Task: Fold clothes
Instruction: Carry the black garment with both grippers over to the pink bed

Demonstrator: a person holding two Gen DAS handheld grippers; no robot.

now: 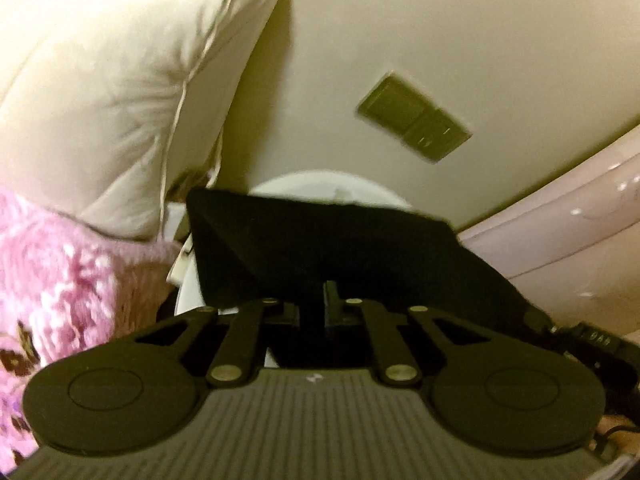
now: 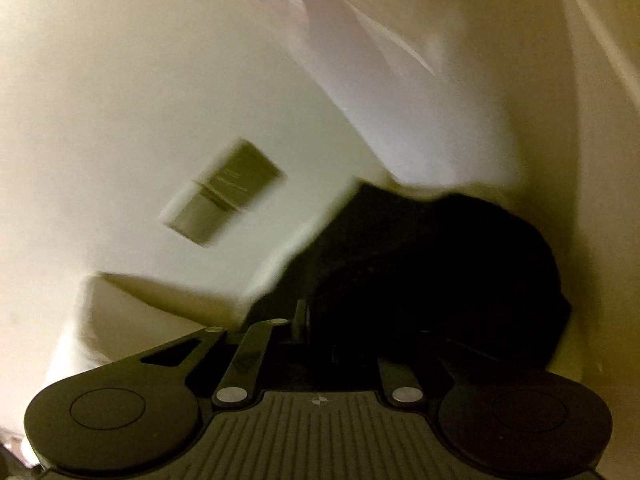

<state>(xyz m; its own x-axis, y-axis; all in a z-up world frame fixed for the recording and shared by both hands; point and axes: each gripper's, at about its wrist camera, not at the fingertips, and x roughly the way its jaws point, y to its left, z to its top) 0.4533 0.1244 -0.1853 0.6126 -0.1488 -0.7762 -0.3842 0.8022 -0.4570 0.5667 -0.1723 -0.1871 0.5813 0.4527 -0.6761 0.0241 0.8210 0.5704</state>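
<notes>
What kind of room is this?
Probably a bedroom or living room at home: a cream pillow, a fluffy pink blanket and a wall switch plate show behind the black garment.

1. The supporting surface is mostly hidden in both wrist views; what kind of furniture it is cannot be told.
2. A pink patterned blanket (image 1: 60,280) covers the lower left of the left wrist view.
3. A cream pillow (image 1: 120,92) rests with its lower end on the blanket.
4. A black garment (image 1: 320,252) hangs just beside the pillow; whether it touches anything beneath cannot be told.
</notes>
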